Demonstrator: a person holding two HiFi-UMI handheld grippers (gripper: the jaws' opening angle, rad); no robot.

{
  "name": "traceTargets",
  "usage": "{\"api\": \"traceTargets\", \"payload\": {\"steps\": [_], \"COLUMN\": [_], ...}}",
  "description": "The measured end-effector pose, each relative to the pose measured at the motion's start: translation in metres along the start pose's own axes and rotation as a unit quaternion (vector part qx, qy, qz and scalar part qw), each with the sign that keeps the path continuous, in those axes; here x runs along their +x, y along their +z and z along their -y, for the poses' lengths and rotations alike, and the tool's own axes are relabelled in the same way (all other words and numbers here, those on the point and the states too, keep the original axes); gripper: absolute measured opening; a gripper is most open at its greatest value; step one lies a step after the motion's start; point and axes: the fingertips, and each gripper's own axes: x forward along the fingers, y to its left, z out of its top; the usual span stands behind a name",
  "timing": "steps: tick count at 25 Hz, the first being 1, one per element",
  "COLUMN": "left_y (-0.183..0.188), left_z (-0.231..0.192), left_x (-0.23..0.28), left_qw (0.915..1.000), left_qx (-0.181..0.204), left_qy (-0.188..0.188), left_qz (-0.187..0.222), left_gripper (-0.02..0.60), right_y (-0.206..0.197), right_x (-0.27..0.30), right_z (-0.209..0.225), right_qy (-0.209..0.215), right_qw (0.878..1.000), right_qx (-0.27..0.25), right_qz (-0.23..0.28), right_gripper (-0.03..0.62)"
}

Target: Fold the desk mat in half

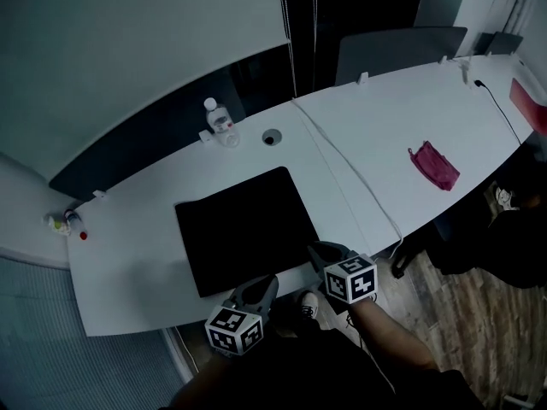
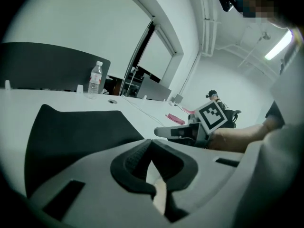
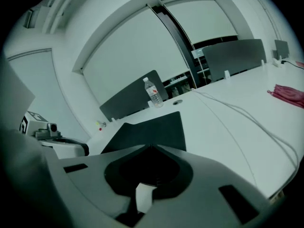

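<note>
My left gripper [image 2: 151,146] and right gripper [image 3: 151,147]: both closed, tips at near edge of black rectangular desk mat [image 1: 244,225]. Label on clear plastic bottle [image 1: 220,122] too small to read.

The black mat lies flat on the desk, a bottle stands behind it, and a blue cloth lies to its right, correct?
No: the cloth is pink, not blue, as the head view shows. The mat, desk and bottle are as you said.
</note>
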Motion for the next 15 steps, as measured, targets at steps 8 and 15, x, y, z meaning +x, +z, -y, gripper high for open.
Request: {"api": "traceTargets", "payload": {"steps": [8,15], "left_y": [-0.005,-0.014], "left_z": [-0.033,-0.051], "left_x": [-0.057,-0.107], "left_qw": [0.9972,0.9962], "left_qx": [-0.031,-0.03], "left_qy": [0.058,0.065], "left_qz": [0.035,0.05], "left_gripper": [0.006,0.006], "right_y": [0.018,-0.002], "right_x": [0.009,0.016], "right_z": [-0.086,-0.134], "right_qy": [0.08,0.083], "right_qw": [0.996,0.995], "right_qx": [-0.049,-0.048], "right_qz": [0.009,0.005], "right_gripper": [0.025,0.025]}}
